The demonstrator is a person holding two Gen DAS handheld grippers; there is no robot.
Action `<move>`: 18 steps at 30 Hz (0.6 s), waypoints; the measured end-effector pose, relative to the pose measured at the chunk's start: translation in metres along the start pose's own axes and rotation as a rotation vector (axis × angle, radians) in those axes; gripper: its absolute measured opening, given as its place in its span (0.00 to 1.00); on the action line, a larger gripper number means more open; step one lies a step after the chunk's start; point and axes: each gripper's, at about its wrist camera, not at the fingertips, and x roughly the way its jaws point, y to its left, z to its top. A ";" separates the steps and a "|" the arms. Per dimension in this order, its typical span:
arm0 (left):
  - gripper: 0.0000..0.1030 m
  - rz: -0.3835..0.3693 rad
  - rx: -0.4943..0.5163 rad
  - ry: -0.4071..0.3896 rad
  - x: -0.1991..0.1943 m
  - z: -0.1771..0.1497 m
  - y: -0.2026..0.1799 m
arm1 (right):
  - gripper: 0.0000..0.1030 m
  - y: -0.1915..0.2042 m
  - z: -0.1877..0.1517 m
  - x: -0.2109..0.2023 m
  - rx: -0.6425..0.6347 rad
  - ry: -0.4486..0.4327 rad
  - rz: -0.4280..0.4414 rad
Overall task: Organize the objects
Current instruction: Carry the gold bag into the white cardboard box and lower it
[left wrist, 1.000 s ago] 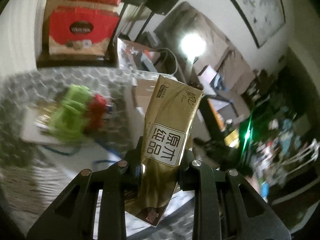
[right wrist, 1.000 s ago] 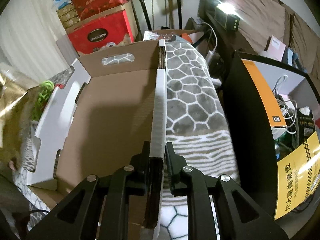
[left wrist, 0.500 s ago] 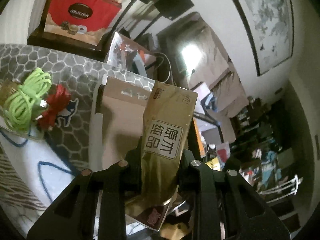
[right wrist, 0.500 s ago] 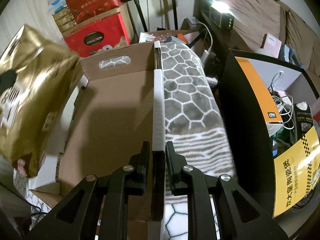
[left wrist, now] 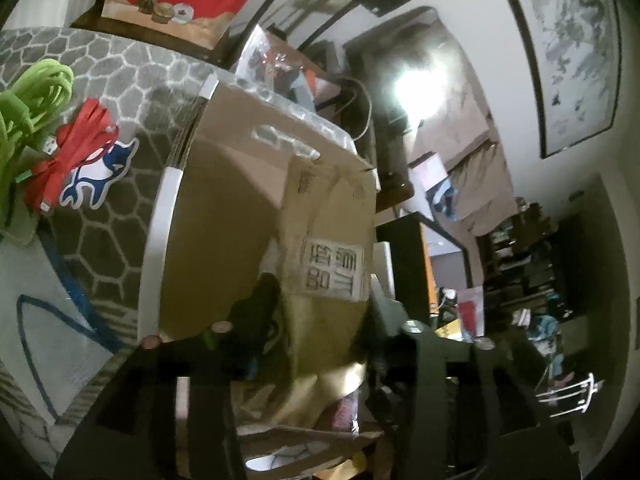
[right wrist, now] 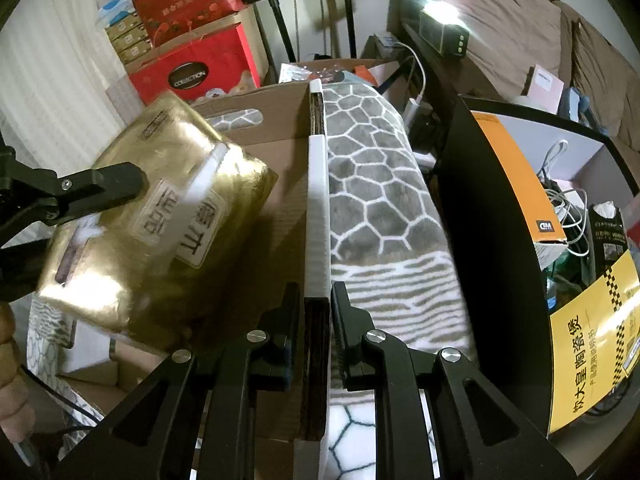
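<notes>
L grip (left wrist: 320,320) jaws just opening, gold pack (right wrist: 160,224) loose between, over box (right wrist: 276,112) | R grip (right wrist: 316,312) pinching box wall

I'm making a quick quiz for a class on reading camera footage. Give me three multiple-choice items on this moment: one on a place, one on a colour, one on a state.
1. Where is the gold packet?
A. Over the open cardboard box
B. On the black shelf
C. On top of the red carton

2. What colour is the cable bundle lying next to the red one on the blanket?
A. Blue
B. Bright green
C. White

3. What is the right gripper doing?
A. Hanging open in the air
B. Shut on the gold packet
C. Shut on the box wall

Answers:
1 A: the right wrist view shows the packet above the cardboard box.
2 B: the left wrist view shows green coils beside the red bundle.
3 C: its fingers pinch the box wall.
</notes>
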 end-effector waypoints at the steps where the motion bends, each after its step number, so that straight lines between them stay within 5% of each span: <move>1: 0.47 0.009 0.010 0.001 -0.002 -0.001 -0.001 | 0.14 0.000 0.000 0.000 0.001 0.000 0.001; 3: 0.58 0.048 0.054 -0.008 -0.009 -0.002 -0.006 | 0.14 0.001 0.000 0.000 0.001 0.000 0.000; 8: 0.62 0.163 0.191 0.040 -0.014 -0.008 -0.015 | 0.14 0.000 0.000 0.000 0.000 -0.002 -0.001; 14: 0.29 0.235 0.311 0.112 -0.009 -0.023 -0.019 | 0.15 0.000 -0.001 0.000 0.000 -0.002 -0.003; 18: 0.26 0.247 0.324 0.133 0.001 -0.028 -0.025 | 0.15 0.002 -0.001 -0.001 -0.005 -0.003 -0.011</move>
